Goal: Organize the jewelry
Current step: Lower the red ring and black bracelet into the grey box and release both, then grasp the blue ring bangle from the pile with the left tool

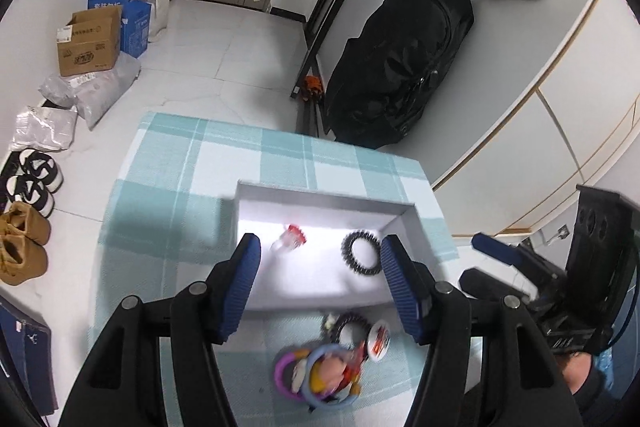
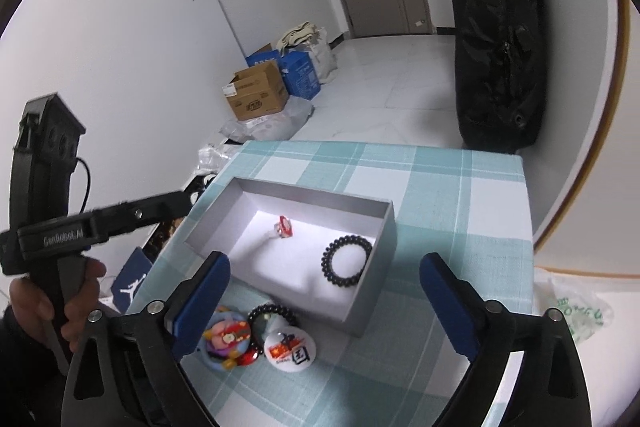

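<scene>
A shallow grey box [image 1: 320, 198] [image 2: 372, 307] sits on a teal checked tablecloth [image 1: 180, 167] [image 2: 460, 195]. Inside lie a red-topped ring [image 1: 291, 237] [image 2: 283, 227] and a black beaded bracelet [image 1: 360, 251] [image 2: 346, 259]. In front of the box lies a heap: a second black bracelet [image 2: 272, 315] [image 1: 349, 323], a white round badge [image 2: 291, 347] [image 1: 379, 339], a cartoon badge [image 2: 225, 339] [image 1: 332, 373] and a purple ring [image 1: 282, 371]. My left gripper [image 1: 320, 279] is open and empty above the box's near edge. My right gripper [image 2: 324, 307] is open and empty over the heap.
The table's far edge drops to a white tiled floor. A black bag [image 1: 400, 67] [image 2: 496, 39] stands beyond it. Cardboard boxes [image 1: 90, 45] [image 2: 258, 93], parcels and shoes [image 1: 32, 179] lie at the left. The right gripper's body shows in the left wrist view [image 1: 560, 279].
</scene>
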Motion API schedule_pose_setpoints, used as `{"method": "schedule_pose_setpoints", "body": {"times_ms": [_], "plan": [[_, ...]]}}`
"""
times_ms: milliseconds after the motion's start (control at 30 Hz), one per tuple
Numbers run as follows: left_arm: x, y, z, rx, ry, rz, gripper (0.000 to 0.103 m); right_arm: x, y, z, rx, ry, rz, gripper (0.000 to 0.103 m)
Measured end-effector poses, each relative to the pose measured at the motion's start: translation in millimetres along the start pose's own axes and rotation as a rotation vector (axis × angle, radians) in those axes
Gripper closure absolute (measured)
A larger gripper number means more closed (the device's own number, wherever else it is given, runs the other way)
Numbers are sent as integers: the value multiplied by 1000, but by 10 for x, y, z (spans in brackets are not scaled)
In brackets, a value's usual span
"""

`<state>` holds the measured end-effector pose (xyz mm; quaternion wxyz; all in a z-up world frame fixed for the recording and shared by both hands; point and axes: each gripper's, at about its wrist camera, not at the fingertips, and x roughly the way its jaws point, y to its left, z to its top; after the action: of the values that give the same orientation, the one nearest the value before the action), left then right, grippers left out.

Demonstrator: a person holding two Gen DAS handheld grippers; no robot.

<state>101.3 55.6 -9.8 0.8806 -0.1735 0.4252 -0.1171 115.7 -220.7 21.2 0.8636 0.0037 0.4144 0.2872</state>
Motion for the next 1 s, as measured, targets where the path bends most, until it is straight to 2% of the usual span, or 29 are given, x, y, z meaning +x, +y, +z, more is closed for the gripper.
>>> {"method": "schedule_pose_setpoints", "body": {"times_ms": [233, 433, 600, 667, 733, 800, 900, 1000], "plan": [[-55, -10, -248, 4, 25, 6, 45, -55, 117, -145, -9, 15, 9, 5], [-88, -83, -431, 81, 54, 40, 44, -40, 155, -246, 1, 45, 15, 5], [-113, 30, -569, 19, 67, 41, 43, 90, 323, -356, -43, 113, 70, 6], [-91, 78, -636, 3, 80, 71, 43, 174, 422, -410, -77, 151, 77, 6], [-83, 130, -666, -27, 87, 88, 43, 233, 491, -451, -103, 172, 78, 10], [-76, 186, -678, -52, 101, 82, 43, 294, 557, -466, -124, 194, 83, 20], [-131, 266, -656, -77, 76, 102, 42, 364, 613, -487, -140, 208, 85, 28], [-164, 341, -636, -110, 60, 100, 36, 448, 658, -511, -165, 234, 79, 42]]}}
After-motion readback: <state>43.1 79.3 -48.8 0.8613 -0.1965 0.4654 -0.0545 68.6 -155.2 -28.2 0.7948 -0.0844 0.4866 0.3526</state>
